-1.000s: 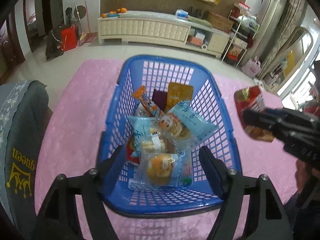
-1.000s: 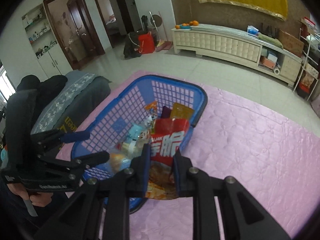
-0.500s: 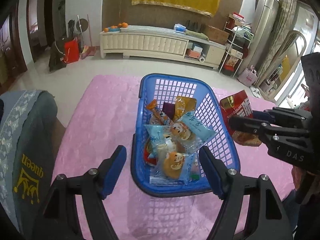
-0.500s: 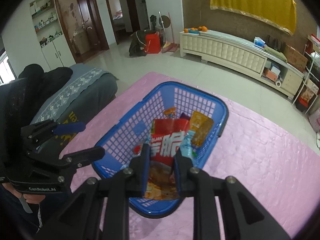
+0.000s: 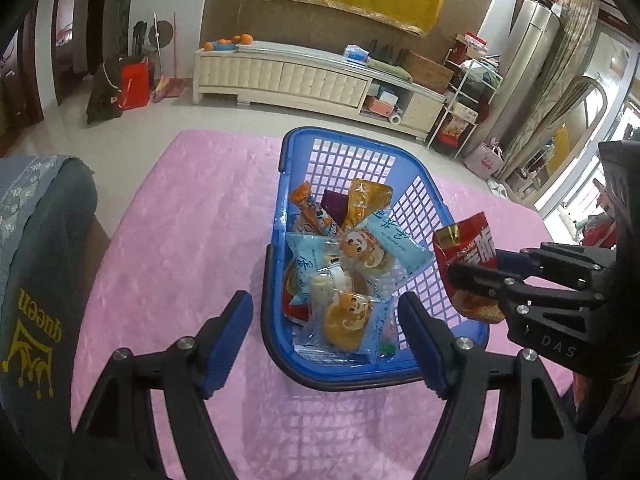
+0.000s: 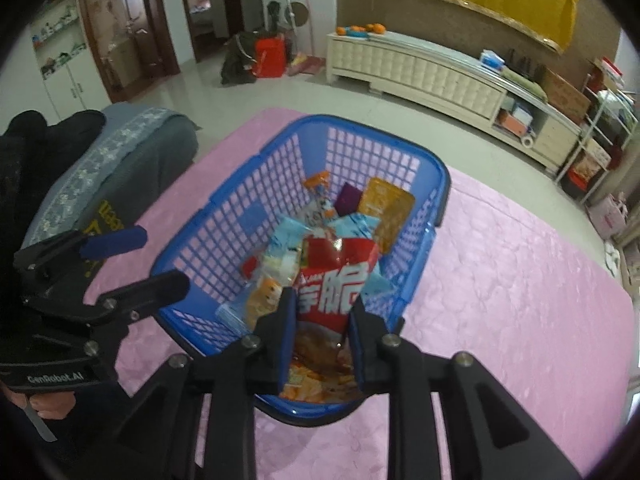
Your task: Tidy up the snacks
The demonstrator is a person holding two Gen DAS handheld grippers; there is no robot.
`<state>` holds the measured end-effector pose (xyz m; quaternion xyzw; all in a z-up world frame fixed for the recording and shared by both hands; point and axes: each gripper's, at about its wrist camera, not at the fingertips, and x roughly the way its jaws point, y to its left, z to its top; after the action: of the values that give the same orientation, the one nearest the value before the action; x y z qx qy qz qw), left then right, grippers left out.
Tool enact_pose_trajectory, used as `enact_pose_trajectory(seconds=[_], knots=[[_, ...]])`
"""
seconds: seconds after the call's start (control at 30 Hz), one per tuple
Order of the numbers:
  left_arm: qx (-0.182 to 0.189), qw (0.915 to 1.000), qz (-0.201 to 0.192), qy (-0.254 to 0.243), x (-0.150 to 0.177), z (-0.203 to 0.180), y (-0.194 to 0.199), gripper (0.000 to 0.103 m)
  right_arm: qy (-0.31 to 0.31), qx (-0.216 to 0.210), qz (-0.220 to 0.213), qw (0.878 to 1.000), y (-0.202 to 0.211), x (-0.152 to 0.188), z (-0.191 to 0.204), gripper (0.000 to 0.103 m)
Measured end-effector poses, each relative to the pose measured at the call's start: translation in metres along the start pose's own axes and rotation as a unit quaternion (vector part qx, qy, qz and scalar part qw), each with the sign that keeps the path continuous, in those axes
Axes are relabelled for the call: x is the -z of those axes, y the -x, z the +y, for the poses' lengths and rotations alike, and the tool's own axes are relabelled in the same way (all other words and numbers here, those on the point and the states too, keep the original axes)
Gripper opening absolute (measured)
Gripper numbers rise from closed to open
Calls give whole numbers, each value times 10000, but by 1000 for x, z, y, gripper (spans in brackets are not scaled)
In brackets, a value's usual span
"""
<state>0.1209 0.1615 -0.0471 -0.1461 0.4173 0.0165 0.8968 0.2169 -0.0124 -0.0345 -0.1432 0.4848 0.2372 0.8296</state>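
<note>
Pink-clothed table [image 6: 520, 280], blue basket [image 6: 400, 168] centre. Right gripper [image 6: 322, 320] above basket's six-o'clock rim, jaws just easing open around red snack bag [image 6: 340, 280]; drop step. Left gripper [image 5: 324, 332] wide, empty; next, full release.

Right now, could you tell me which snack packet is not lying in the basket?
The red packet, between the right gripper's jaws above the blue basket; the others lie inside.

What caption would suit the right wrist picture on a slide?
Right gripper, jaws just easing apart around a red snack bag, above a blue basket of snacks on a pink cloth.
</note>
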Motion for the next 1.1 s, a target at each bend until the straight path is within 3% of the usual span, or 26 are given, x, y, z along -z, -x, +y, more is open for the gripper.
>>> enact_pose_trajectory(seconds=[0.1,0.17,0.23,0.6,0.77,0.93,1.1], knots=[[15,10000,-20,-13,1,-1,0,73,-36,91,18,10000,0,7,0,37],[21,10000,-13,4,2,-1,0,73,-79,179,146,9997,-5,11,-2,61],[-11,10000,1,63,4,-1,0,73,-161,169,147,9996,-6,15,-4,72],[-167,9997,-102,-161,21,-24,16,73,-671,299,-305,9968,29,51,-21,73],[-197,9974,-639,-263,33,-42,44,73,-898,437,-722,9924,61,68,-30,73],[-256,9895,-1280,-625,43,-70,82,73,-928,700,-1181,9862,98,87,-36,73],[39,9810,-1647,-1028,46,-98,114,93,-920,853,-1649,9783,137,102,-41,80]])
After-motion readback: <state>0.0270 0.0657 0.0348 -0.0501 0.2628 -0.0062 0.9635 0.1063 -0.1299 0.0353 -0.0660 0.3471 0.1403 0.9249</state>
